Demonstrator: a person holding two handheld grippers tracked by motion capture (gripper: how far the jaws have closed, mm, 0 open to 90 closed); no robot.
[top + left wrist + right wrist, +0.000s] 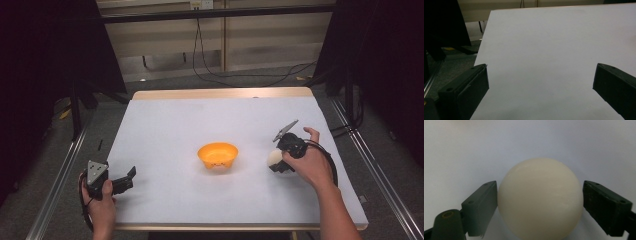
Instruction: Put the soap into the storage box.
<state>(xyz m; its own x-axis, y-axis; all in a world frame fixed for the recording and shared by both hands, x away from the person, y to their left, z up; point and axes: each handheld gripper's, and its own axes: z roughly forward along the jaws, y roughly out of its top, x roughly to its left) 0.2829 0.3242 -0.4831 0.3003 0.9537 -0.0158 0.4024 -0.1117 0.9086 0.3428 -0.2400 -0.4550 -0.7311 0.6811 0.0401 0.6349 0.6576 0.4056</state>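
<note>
White paper covers the table (200, 130), and dark curtains hang on both sides of the room. Right in the middle of the table sits an orange bowl (217, 156), standing the right way up. At about three o'clock from the bowl, well apart from it, is a cream ball (274, 159). It rests on the white table top. The right gripper (278, 164) comes down on the ball from the four o'clock side, held in the person's right hand (311, 165). In the right gripper view the ball (540, 198) fills the gap between the two dark jaws, and both jaws touch its sides, one at nine o'clock and one at three o'clock, so they pinch it. Far away, at about eight o'clock from the bowl, the left gripper (131, 176) sits at the near left edge of the table in the left hand (100, 200). In the left gripper view its jaws are spread wide apart, with bare white table (544, 50) between them.
</note>
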